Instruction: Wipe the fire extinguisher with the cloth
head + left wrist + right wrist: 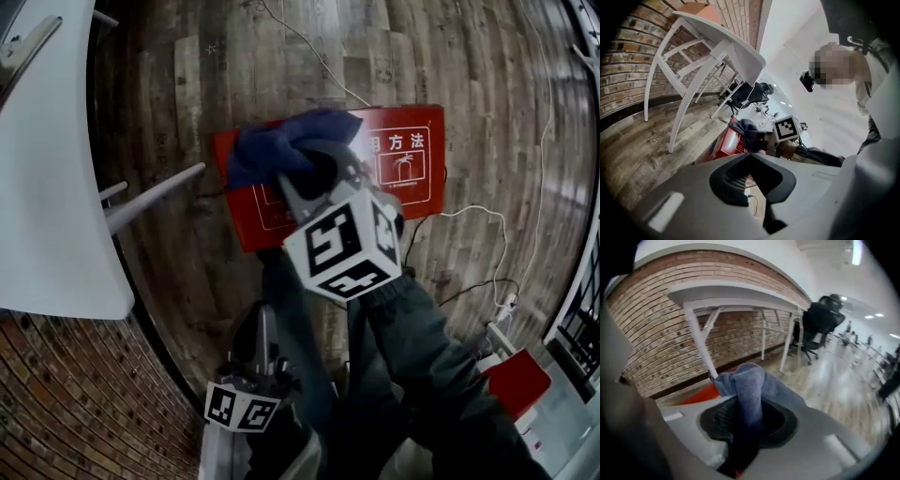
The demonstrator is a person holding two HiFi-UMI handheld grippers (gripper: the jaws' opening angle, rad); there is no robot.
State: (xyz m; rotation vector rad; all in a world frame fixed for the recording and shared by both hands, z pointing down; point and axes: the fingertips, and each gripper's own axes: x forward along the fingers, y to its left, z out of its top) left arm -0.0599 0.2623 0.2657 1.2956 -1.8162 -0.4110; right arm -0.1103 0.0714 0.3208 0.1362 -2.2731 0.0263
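R claw (314,167) clamps cloth (272,150), on red box (408,159) per head view; L claw (266,321) together.

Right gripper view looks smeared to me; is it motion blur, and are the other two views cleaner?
Right gripper view: yes, the floor at right streaks, while the blue cloth is sharp. Head view: dim, that floor bowed by the wide lens. Left gripper view: sharp, white wall washed out.
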